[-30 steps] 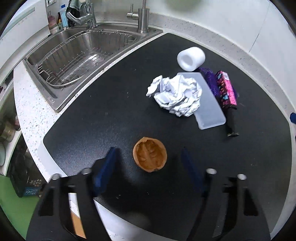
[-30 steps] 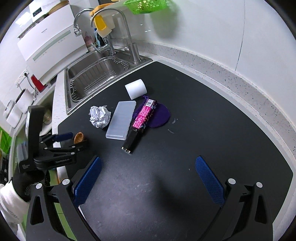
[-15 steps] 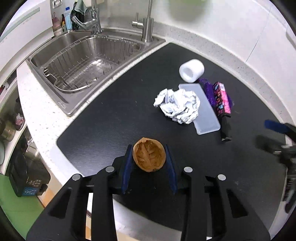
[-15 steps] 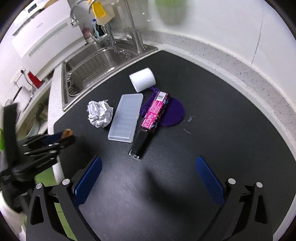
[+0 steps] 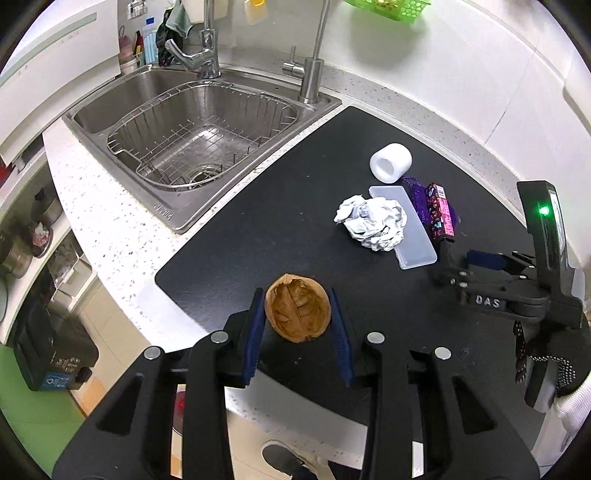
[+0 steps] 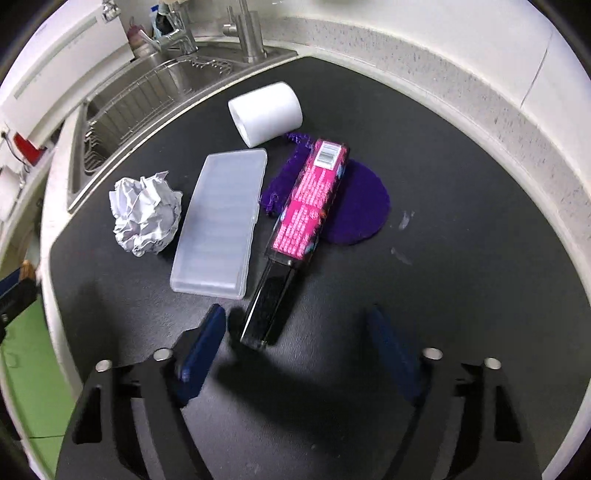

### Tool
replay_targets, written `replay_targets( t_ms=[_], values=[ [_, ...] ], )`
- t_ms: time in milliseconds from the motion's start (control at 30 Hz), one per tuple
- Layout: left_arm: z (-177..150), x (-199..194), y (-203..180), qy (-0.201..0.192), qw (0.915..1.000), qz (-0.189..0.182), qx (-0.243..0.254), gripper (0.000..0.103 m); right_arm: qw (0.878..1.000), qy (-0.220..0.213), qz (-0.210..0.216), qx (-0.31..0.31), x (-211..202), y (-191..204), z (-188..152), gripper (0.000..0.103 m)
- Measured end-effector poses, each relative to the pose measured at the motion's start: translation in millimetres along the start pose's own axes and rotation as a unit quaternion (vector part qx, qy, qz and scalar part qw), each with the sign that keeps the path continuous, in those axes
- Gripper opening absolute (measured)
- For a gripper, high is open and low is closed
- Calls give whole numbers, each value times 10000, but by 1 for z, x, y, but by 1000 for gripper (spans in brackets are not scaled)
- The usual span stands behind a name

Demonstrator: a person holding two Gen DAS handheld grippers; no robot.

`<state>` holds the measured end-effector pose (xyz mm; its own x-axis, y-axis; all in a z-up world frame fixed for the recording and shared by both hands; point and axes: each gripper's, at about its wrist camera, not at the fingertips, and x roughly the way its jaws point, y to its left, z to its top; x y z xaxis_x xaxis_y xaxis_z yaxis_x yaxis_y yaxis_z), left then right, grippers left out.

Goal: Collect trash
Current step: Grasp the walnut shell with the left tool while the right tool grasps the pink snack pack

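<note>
**Ana:** Left gripper [image 5: 297,314] first: its blue-padded fingers [image 5: 254,332] are pinched onto the brown, hollowed-out round shell [image 5: 297,313], one pad on each flank, and it's sitting at the near edge of the black countertop mat [image 5: 277,206].

**Ben:** And the right gripper [image 6: 295,343]?

**Ana:** Spread wide, nothing between the fingers. It's low over the mat, with the black end of the long pink-and-black carton [image 6: 295,225] poking in just beside its left finger [image 6: 201,350]. In the left wrist view you can see that same gripper [image 5: 480,264] out at the right, in a gloved hand [image 5: 554,362], near the carton [image 5: 439,214].

**Ben:** What else is in the litter pile?

**Ana:** A crumpled white paper ball [image 6: 144,216] lies just beside a clear, flat rectangular plastic case [image 6: 221,225]. The carton rests partly across a flat purple mesh pouch [image 6: 354,206]. A white paper roll [image 6: 265,112] lies on its side behind them, touching or nearly touching the pouch's frilly end.

**Ben:** Beyond the mat?

**Ana:** A stainless steel sink [image 5: 110,110] with a wire rack [image 5: 199,136] inside, set into the speckled white counter [image 5: 110,229], and a green plastic basket [image 5: 388,5] up on the wall.
</note>
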<state>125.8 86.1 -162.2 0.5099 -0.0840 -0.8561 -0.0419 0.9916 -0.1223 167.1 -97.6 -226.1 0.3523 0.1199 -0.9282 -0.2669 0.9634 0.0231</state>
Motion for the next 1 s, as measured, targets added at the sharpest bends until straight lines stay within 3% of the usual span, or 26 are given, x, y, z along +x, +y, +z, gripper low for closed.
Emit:
replay_targets(
  t_ms=[100, 133, 633, 1000],
  values=[
    [-1, -1, 5, -9, 10000, -11, -7, 34, 10000, -12, -65, -12, -2, 0, 3, 21],
    [-2, -2, 6, -18, 10000, -21, -15, 34, 10000, 18, -47, -2, -3, -1, 3, 18],
    [1, -22, -3, -172, 9997, -198, 34, 34, 9987, -488, 152, -66, -54, -15, -10, 16],
    [-23, -66, 18, -308, 9994, 62, -163, 34, 9883, -965, 717, -943, -119, 45, -21, 16]
  ],
)
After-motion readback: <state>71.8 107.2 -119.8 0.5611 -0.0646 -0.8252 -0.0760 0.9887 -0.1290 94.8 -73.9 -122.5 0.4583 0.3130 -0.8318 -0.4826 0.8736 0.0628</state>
